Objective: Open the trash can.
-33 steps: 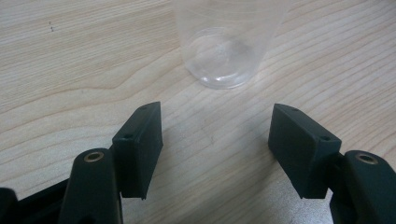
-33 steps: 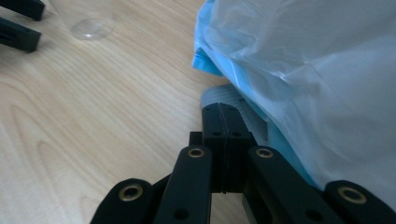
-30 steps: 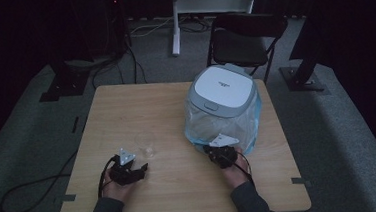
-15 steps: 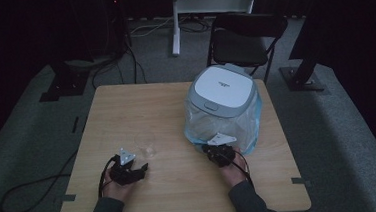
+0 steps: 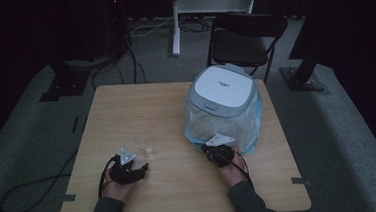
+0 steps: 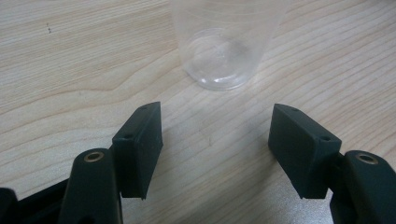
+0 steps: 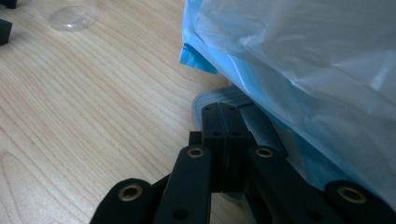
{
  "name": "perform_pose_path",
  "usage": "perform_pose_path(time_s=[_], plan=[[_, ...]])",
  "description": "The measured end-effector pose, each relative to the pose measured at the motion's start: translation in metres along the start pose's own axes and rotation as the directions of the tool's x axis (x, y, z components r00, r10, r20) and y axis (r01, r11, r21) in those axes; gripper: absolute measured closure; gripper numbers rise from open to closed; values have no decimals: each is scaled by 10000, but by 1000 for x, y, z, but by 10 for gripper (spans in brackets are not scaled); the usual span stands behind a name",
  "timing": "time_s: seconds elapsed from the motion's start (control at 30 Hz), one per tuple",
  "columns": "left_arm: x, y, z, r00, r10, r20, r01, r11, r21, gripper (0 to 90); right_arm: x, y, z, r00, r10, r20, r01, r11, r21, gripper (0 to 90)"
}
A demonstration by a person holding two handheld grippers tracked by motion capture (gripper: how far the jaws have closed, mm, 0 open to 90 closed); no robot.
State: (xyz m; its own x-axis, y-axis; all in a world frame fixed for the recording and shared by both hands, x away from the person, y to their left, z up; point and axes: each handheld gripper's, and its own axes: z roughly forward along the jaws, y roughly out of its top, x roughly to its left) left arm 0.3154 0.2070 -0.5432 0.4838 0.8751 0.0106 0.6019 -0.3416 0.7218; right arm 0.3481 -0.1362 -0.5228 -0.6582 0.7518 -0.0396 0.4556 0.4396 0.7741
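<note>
A clear plastic cup point(image 5: 145, 144) stands upright on the wooden table point(image 5: 141, 109), left of centre. My left gripper point(image 5: 133, 163) lies just short of it, near the front edge. In the left gripper view the jaws of this gripper point(image 6: 217, 121) stand wide open, and the cup point(image 6: 224, 51) is a little beyond the tips, untouched. A white-lidded grey appliance point(image 5: 222, 91) wrapped in a clear and blue plastic bag point(image 7: 303, 56) stands at the right. My right gripper point(image 5: 214, 151) is at its front foot. Its jaws point(image 7: 222, 109) are pressed together with nothing between them, lying over the appliance's grey base rim point(image 7: 208, 99).
A black folding chair point(image 5: 244, 44) stands behind the table's far right corner. Cables trail from both grippers over the table's front edge, and more cables point(image 5: 26, 190) lie on the floor at the left. A stand's legs point(image 5: 302, 78) are at the right.
</note>
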Motion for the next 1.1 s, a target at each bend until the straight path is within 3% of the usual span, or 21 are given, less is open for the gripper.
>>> perform_pose_path(time_s=[1.1], plan=[[0,0,0,10000,26,18,-26,10000,6,357,0,-2,2,9998,-206,20,206,9998,51,900]])
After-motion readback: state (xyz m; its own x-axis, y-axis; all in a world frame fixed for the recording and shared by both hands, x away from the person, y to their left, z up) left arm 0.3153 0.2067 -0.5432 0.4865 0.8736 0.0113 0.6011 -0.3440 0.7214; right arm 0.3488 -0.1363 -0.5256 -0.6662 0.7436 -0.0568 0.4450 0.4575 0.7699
